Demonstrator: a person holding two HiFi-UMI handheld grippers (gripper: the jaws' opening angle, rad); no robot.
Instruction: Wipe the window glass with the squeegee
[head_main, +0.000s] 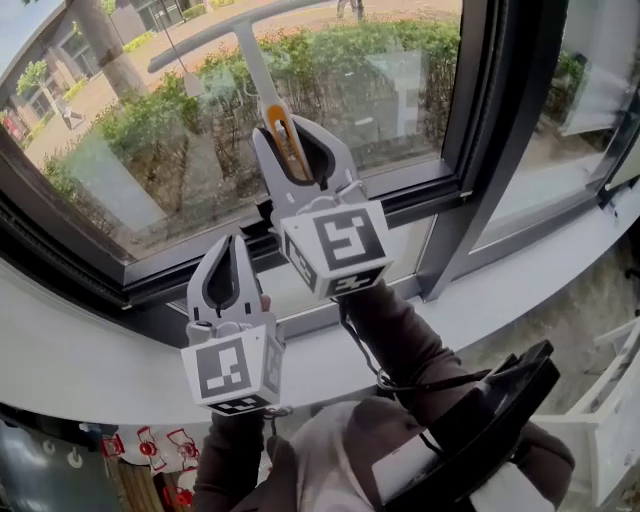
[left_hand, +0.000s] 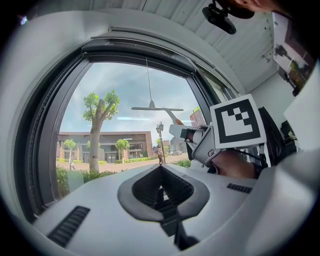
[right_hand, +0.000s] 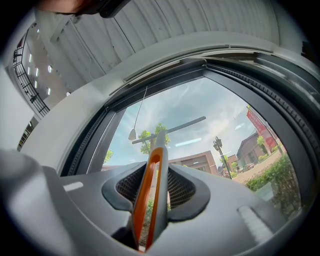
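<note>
The squeegee (head_main: 252, 60) has a grey and orange handle and a long thin blade. Its blade lies across the window glass (head_main: 140, 160), high up and tilted. My right gripper (head_main: 290, 128) is shut on the handle, which runs up between the jaws toward the glass. In the right gripper view the orange handle (right_hand: 151, 192) fills the gap of that gripper (right_hand: 156, 172), and the blade (right_hand: 172, 129) crosses the sky above. My left gripper (head_main: 228, 243) hangs lower and to the left, near the bottom of the frame, shut and empty. The left gripper view shows its jaws (left_hand: 161, 169) together, and the squeegee's blade (left_hand: 157, 108) beyond.
A dark window frame (head_main: 70, 235) borders the pane, with a thick mullion (head_main: 495, 120) to the right and a second pane past it. A white sill (head_main: 90, 350) runs below. A thin pull cord (right_hand: 133, 133) hangs by the glass. A black object (head_main: 490, 420) sits at lower right.
</note>
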